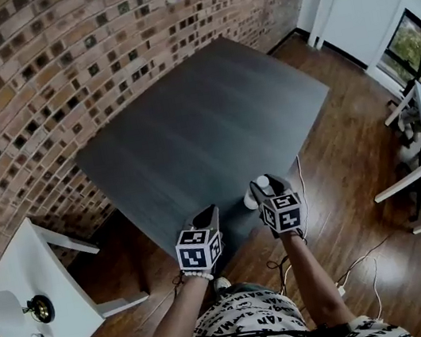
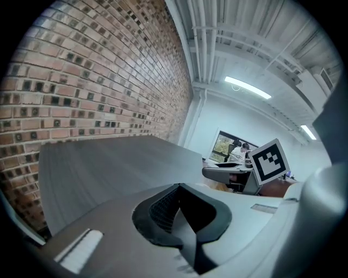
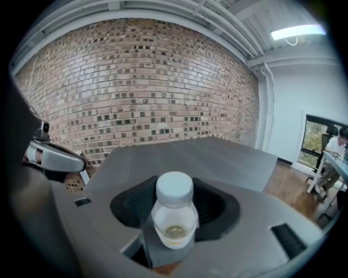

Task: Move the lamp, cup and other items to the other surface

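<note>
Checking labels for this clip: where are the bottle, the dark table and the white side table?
bottle (image 3: 174, 214): right gripper view, clear body below the cap.
dark table (image 1: 211, 123): head view, bare middle of its top.
white side table (image 1: 26, 265): head view, bare part of its top.

You face a red-brown brick wall (image 1: 55, 62) behind a dark grey rectangular tabletop (image 1: 203, 124). Brown wooden plank floor (image 1: 352, 147) surrounds it; a small white side table (image 1: 25, 261) stands left, a window (image 1: 414, 43) right, a ceiling strip light (image 2: 247, 88) overhead.
</note>
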Action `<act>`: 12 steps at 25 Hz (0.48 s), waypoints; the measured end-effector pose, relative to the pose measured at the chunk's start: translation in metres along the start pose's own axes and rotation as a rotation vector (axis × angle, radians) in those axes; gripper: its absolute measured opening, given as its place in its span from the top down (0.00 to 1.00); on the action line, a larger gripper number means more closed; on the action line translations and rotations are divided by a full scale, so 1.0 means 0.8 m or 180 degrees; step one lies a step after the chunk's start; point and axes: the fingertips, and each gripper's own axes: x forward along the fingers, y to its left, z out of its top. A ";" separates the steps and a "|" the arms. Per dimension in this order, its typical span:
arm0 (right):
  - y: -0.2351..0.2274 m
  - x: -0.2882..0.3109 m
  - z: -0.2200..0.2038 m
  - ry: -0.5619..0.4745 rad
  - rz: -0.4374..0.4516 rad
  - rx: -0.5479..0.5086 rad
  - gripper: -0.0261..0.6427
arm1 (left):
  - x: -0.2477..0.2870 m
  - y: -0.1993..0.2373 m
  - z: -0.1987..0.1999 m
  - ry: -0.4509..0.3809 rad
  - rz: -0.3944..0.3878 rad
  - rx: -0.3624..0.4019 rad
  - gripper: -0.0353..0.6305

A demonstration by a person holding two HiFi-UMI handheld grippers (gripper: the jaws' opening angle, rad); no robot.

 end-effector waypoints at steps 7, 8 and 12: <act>0.004 -0.001 -0.005 0.0007 -0.0034 0.0015 0.63 | -0.005 -0.002 -0.004 0.0002 0.0006 -0.0042 0.95; 0.004 -0.001 -0.005 0.0004 -0.0036 0.0020 0.63 | -0.006 -0.002 -0.005 0.0000 0.0009 -0.0045 0.95; 0.002 -0.002 -0.005 0.0012 -0.0049 0.0044 0.62 | -0.011 0.001 -0.007 -0.0006 0.0027 -0.0050 0.95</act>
